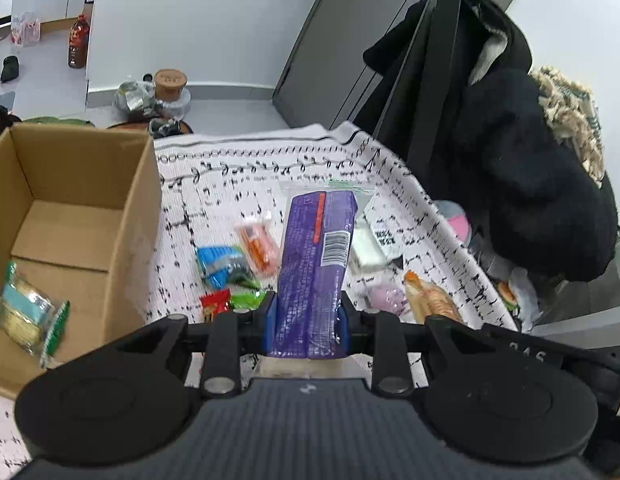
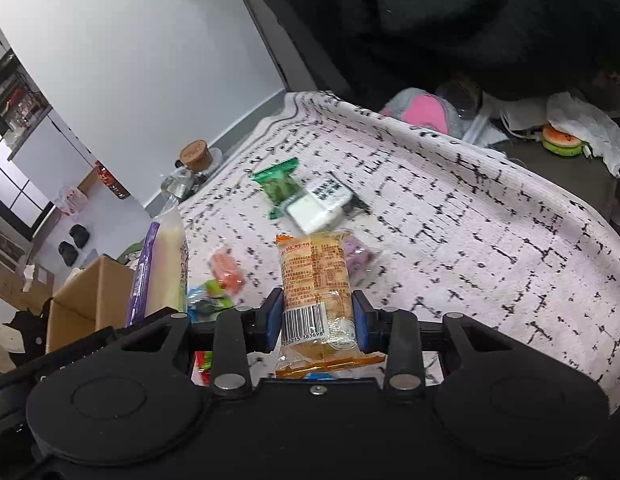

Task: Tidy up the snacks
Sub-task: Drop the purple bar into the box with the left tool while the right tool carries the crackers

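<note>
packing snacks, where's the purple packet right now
In the left wrist view, the purple packet is clamped in the left claw, above the cloth, right of the cardboard box.

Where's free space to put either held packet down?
Most of the box floor is bare; only a green packet sits in its near corner. The cloth right of the white packet is also open. Crowded: the loose snacks just beyond both grippers, around the blue packet.

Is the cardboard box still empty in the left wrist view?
No. A green-and-gold snack packet already lies inside the cardboard box, near its front left corner.
</note>
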Action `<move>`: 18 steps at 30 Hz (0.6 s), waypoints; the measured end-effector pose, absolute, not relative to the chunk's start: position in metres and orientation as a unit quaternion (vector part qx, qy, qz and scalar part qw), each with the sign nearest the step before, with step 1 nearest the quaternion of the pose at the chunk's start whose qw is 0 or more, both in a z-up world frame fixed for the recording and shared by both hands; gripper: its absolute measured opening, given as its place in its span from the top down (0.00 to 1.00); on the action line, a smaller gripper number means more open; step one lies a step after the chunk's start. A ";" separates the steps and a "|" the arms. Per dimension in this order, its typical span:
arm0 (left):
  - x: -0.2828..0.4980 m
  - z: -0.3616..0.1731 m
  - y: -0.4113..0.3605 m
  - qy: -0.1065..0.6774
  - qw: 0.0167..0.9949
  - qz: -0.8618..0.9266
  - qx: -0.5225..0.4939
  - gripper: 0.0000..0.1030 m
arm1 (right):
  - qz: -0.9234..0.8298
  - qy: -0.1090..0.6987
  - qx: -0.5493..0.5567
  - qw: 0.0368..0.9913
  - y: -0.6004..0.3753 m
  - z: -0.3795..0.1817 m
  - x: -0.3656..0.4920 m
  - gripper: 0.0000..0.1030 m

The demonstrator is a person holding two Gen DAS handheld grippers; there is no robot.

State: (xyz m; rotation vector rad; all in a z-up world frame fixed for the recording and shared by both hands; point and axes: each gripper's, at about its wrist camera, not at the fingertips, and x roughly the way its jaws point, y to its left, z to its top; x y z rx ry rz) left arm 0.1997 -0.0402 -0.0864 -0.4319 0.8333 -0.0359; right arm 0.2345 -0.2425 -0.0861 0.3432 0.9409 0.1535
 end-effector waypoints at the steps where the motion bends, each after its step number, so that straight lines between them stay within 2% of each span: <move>1: 0.198 -0.084 -0.038 0.398 0.893 -0.018 -0.209 0.72 | 0.075 0.449 0.164 0.875 -0.240 -0.085 0.234 0.66; 18: 0.178 -0.065 0.016 0.371 0.901 0.005 -0.227 0.72 | 0.104 0.426 0.153 0.885 -0.173 -0.062 0.223 0.66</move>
